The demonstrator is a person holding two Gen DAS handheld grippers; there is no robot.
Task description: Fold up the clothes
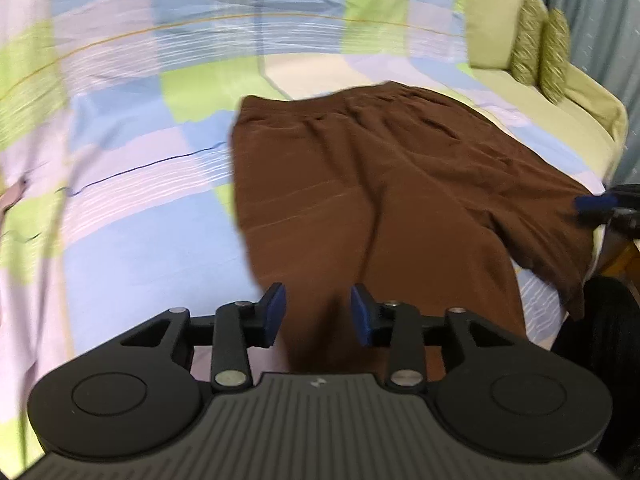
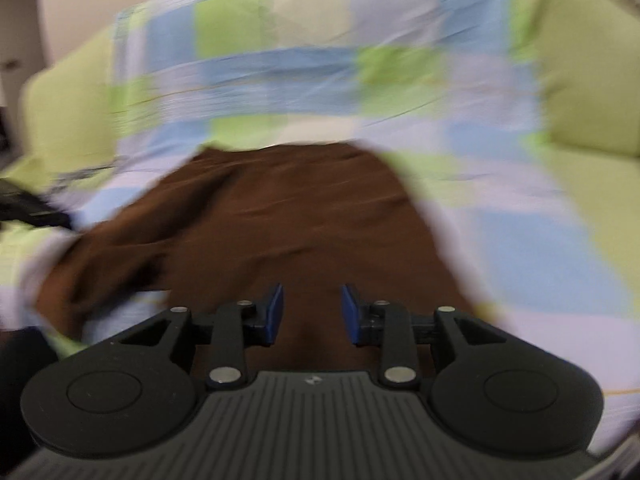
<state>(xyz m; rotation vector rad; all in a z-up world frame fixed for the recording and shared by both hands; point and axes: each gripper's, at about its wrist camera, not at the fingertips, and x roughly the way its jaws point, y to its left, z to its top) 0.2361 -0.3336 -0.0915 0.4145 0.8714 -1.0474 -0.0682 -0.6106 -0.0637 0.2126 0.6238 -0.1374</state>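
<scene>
Flanking brown garment (image 1: 380,184): green cushions (image 1: 540,48)

The left black hand-held gripper (image 1: 318,314), with blue pads on its two fingers, has its jaws parted with a clear gap between them, and nothing sits between the pads (image 1: 276,312). It points forward and slightly downward. The right black hand-held gripper (image 2: 312,312) shows the same pose in its own view, its blue-padded fingers (image 2: 349,312) apart and holding nothing. In the left wrist view, the right one (image 1: 596,204) appears at the far right edge, blurred.
</scene>
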